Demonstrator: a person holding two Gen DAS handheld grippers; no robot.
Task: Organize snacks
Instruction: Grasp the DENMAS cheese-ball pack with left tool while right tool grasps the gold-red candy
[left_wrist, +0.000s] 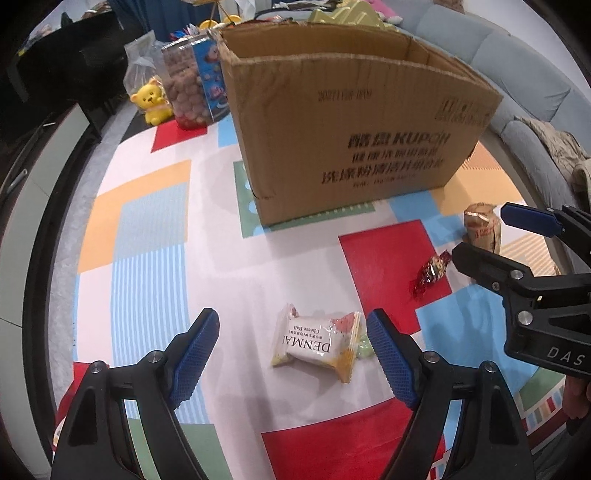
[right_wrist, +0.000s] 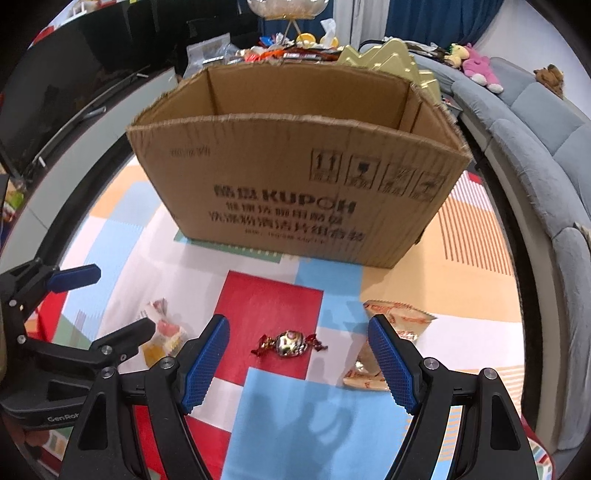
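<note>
Before one box (right_wrist: 295, 184), three snacks

Box (right_wrist: 295, 192), snacks on patchwork mat (right_wrist: 269, 295)

Snacks on the mat, before the box.
Cardboard box (right_wrist: 295, 192) stands behind; wrapped candy (right_wrist: 290, 343) lies between cheese ball packet (left_wrist: 317, 341) at left and paper-wrapped snack (right_wrist: 395, 325) at right.

From the left wrist we look steeply down, close over the play mat (left_wrist: 147, 229), toward the cardboard box (left_wrist: 332, 122). Our right wrist view faces likewise, just beside it. Both share the box and the red-wrapped candy (right_wrist: 289, 344).
</note>
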